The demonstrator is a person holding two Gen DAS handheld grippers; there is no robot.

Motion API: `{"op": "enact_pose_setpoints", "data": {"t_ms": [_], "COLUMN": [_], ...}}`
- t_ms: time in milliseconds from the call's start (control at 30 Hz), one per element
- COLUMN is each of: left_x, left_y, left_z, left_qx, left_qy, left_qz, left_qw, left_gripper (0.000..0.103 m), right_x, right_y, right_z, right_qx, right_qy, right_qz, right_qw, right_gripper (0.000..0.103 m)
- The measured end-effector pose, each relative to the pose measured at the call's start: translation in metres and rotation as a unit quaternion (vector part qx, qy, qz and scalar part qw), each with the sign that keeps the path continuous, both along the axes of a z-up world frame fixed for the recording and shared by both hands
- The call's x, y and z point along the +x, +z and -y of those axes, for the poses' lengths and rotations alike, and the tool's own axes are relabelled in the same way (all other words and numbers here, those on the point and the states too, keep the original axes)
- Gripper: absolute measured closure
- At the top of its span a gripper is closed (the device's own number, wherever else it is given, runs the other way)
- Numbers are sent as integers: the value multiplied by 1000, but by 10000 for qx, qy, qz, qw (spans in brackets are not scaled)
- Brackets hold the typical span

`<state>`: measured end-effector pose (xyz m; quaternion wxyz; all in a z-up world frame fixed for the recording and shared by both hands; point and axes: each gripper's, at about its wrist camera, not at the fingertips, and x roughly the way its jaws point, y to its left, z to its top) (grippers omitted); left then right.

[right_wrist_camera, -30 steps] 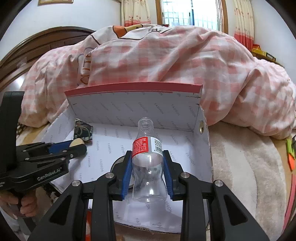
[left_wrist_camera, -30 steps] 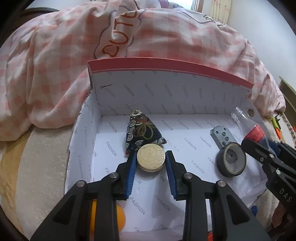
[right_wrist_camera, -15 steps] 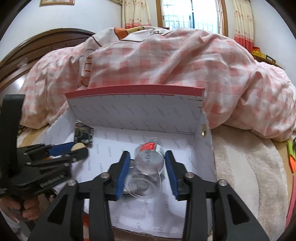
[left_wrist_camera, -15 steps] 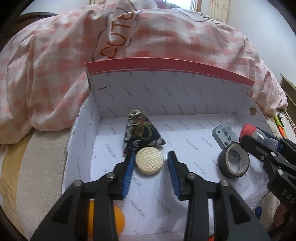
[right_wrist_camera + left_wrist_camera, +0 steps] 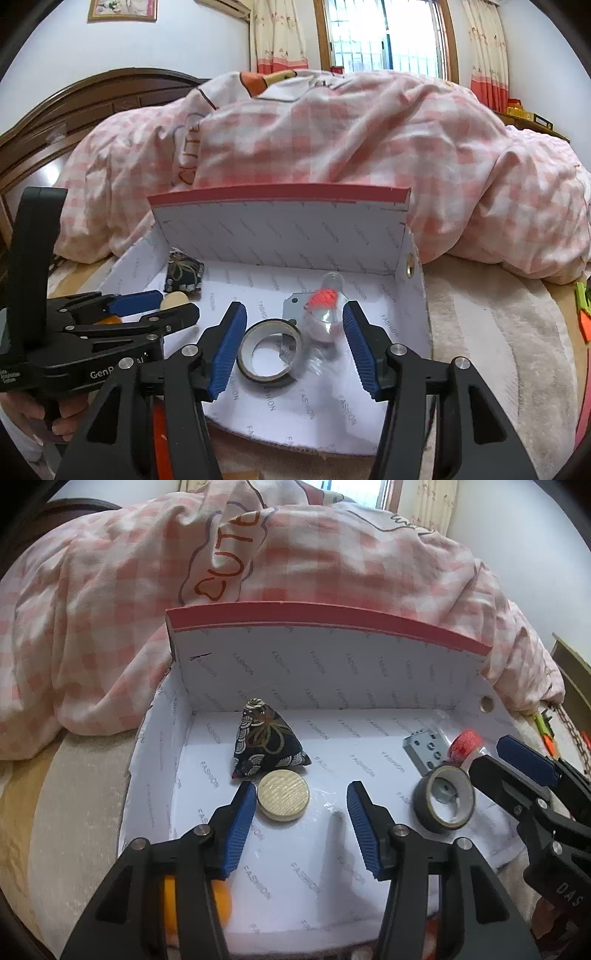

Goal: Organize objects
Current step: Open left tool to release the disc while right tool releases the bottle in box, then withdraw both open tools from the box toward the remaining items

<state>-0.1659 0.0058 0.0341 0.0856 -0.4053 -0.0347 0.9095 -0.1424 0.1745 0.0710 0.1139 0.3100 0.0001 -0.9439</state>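
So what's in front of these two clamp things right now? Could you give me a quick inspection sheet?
Surface: open white cardboard box with red rim on a beige blanket.
Job's things: round wooden disc, dark patterned pyramid pouch, grey tape roll, clear plastic bottle with red label, grey perforated block, all lying in the box.
Clutter: orange ball beneath the left gripper.
Grippers: left gripper and right gripper open, jaws just widened, gripping nothing.
Cables: nothing seen.
Surroundings: pink checked duvet, curtained window.

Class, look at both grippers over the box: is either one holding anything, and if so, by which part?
Nothing is held. The left gripper has just opened off the wooden disc; the right gripper has just opened off the plastic bottle.
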Motion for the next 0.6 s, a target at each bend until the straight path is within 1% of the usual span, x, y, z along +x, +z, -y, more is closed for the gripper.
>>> {"op": "enact_pose_setpoints", "data": {"t_ms": [200,367,433,600], "left_x": [17,39,36,53], "left_y": [10,24,28,33], "left_z": [-2,-7,-2,-3], "left_qx": [-17,-56,-88,-92], "left_qy": [5,-76,-109,-150], "left_qz": [-82,-201,-246,-273], "left_qw": [10000,9998,9996,9995], "left_gripper": [51,51,51,51], "right_x": [19,35,42,59], "right_y": [10,12,13,16], "right_z": [-1,-2,-3,-6], "right_qx": [-57,-106,-157,-274], "right_qy": [18,-8,-13,-40], "right_qz": [-142,-95,-68,-1], "right_qw": [9999,9999,9999,9996], "right_gripper": [47,47,47,47]}}
